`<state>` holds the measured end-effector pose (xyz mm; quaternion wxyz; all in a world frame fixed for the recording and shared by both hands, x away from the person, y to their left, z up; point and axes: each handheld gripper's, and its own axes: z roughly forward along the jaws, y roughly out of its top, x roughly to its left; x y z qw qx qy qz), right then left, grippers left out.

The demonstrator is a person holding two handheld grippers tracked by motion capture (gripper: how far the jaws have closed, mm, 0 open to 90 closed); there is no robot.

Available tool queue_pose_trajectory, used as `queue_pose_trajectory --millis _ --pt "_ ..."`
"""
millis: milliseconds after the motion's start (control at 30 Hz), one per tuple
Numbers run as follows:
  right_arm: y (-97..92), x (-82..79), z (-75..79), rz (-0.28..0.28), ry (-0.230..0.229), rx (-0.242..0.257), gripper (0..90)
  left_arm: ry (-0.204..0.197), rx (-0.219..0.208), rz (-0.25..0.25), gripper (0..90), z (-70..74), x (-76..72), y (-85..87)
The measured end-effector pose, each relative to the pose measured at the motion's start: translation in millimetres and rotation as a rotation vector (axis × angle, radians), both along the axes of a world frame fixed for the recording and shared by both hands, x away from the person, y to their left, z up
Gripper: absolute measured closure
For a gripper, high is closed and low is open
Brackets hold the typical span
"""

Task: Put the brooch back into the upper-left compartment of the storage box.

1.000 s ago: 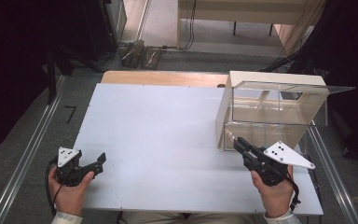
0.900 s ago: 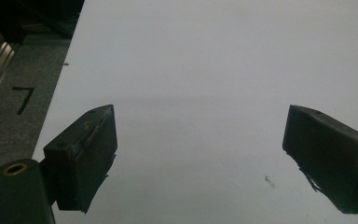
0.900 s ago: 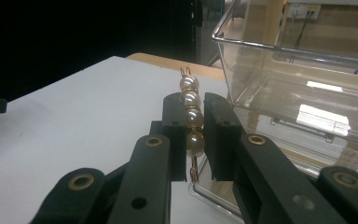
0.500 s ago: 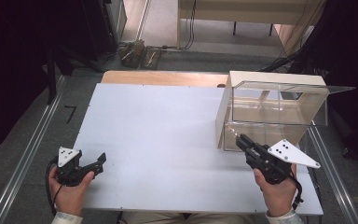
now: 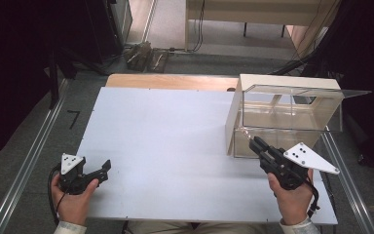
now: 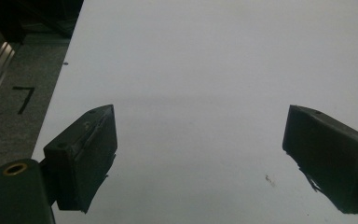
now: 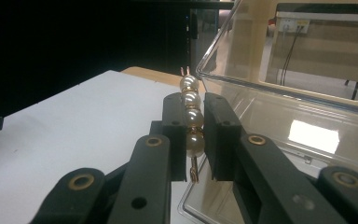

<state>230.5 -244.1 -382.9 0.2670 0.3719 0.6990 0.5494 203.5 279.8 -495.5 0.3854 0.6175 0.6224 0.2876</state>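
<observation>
The right tongs are pinching a short string of pearls, the black jaws pressing on it from both sides. In the right gripper view the pearls are standing upright between the jaws, four beads stacked on a thin gold wire, with the top bead and two wire ends sticking out above the jaw tips and a small hook hanging below. The clear box is sitting just beyond them: in the high view the right tongs are pointing at its lower front edge, close to the near left corner, and the pearls are showing as a faint pale line right against that clear wall. Whether they are touching the box is not clear. The box has a cream back and side and is resting at the far right of the tabletop.

The left tongs are spread wide with nothing between them, jaws hovering over bare white tabletop. In the high view the left tongs are sitting well apart from the box, at the near left edge of the tabletop, held in the person's left hand.
</observation>
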Motion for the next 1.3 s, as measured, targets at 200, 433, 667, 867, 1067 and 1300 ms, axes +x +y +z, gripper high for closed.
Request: queue_pose_trajectory --millis 200,433,667,867,1067,1300 --pt "-0.4 2.3 4.4 -0.005 -0.012 0.006 77.5 0.000 0.001 0.000 9.7 -0.1 0.1 0.0" --pt "-2.2 5.2 8.2 -0.015 -0.022 0.012 77.5 -0.002 -0.002 -0.001 9.7 -0.3 0.2 0.0" --pt "-3.6 7.8 11.9 -0.025 -0.034 0.014 77.5 -0.003 0.001 0.000 9.7 -0.2 0.2 -0.6" --pt "-7.5 12.6 15.1 -0.045 -0.040 0.024 77.5 -0.002 0.001 -0.002 9.7 -0.3 0.4 -0.7" --pt "-8.8 16.9 15.3 -0.056 -0.040 0.023 77.5 -0.003 -0.001 -0.002 9.7 -0.2 0.3 -0.7" --pt "-9.3 20.8 17.9 -0.068 -0.043 0.026 77.5 -0.002 -0.001 -0.005 9.7 -0.3 0.5 -0.9"
